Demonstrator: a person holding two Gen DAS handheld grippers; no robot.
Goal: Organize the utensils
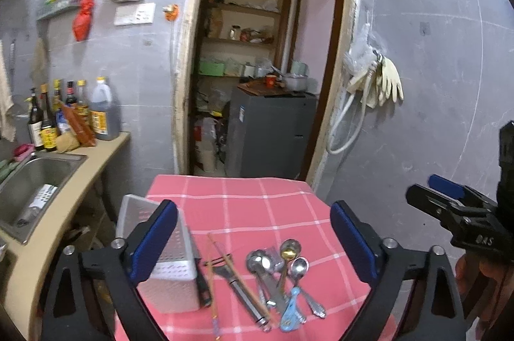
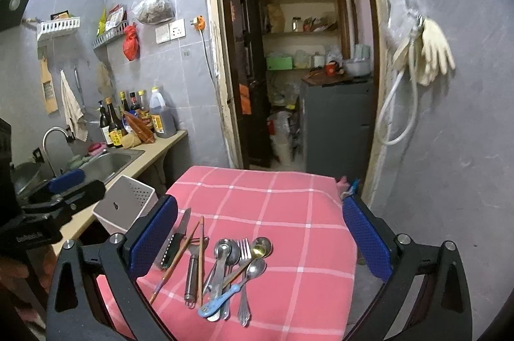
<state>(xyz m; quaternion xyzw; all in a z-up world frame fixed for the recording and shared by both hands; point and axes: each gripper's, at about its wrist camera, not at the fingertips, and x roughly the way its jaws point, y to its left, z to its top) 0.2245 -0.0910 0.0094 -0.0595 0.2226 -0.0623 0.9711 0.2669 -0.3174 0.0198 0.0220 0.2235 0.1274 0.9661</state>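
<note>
Left wrist – utensils near table front edge – holder beside

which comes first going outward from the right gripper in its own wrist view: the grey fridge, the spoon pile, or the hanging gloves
From the right gripper:
1. spoon pile, on the pink cloth between its open jaws.
2. hanging gloves, on the wall to the right, beside the doorway.
3. grey fridge, back through the doorway, behind the table's far edge.
</note>
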